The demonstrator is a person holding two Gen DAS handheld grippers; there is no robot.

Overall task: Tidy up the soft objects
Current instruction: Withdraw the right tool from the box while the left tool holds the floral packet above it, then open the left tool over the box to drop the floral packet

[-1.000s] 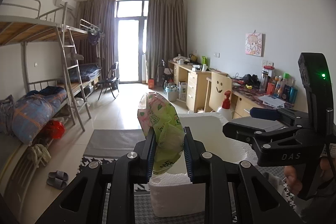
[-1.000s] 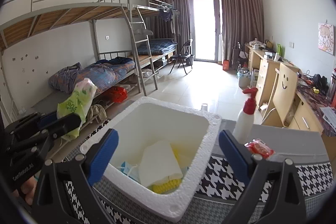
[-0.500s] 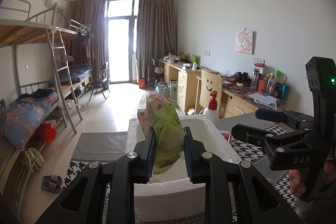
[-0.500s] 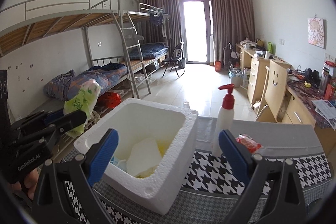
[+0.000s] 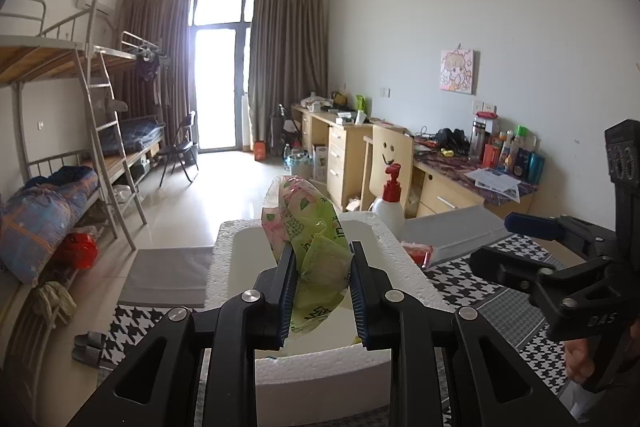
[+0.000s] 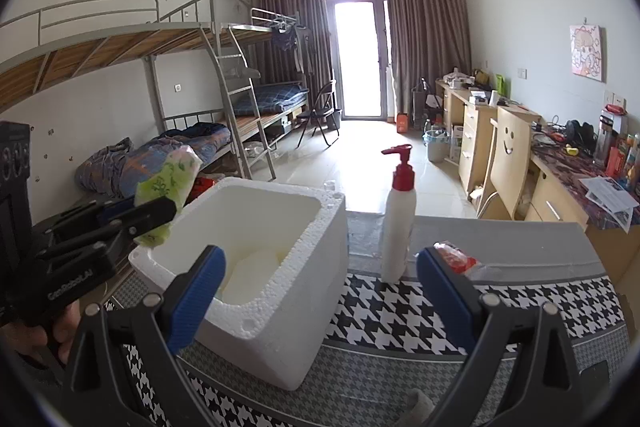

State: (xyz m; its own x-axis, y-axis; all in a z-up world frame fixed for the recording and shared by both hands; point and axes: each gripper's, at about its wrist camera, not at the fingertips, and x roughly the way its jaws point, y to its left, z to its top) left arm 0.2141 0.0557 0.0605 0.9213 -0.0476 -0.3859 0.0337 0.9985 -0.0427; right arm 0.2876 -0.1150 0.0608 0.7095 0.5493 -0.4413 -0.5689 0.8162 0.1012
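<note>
Left gripper (image 5: 322, 285) pinching a soft green-and-pink tissue pack (image 5: 310, 235); pads pressed flat against both sides of the lower half, plastic visibly squeezed in between. Long axis of pack upright, slightly tilted away from the jaws; upper half well clear above the fingertips, lower tail hanging just below them. White foam box (image 5: 228, 255) directly beneath and ahead of these jaws, mouth open upward, near rim just under the fingertips. From the right wrist view, pack (image 6: 166, 193) over the box's outer rim corner rather than over the middle of the cavity, so drop point judged to lie ahead of and inward from the jaws. Box already holding white and yellowish soft items on its floor; room still left above them. Right gripper (image 6: 322, 287) spread wide, nothing between the pads; box wall (image 6: 288, 311) just ahead of its left finger, red packet (image 6: 454, 259) just beyond its right finger, white pump bottle (image 6: 398, 231) upright ahead, between box and packet. Right hand nearer the packet, left nearer the box. Bottle close beside the packet: knock-over risk on any reach there. Houndstooth cloth (image 6: 400, 315) otherwise open.
</note>
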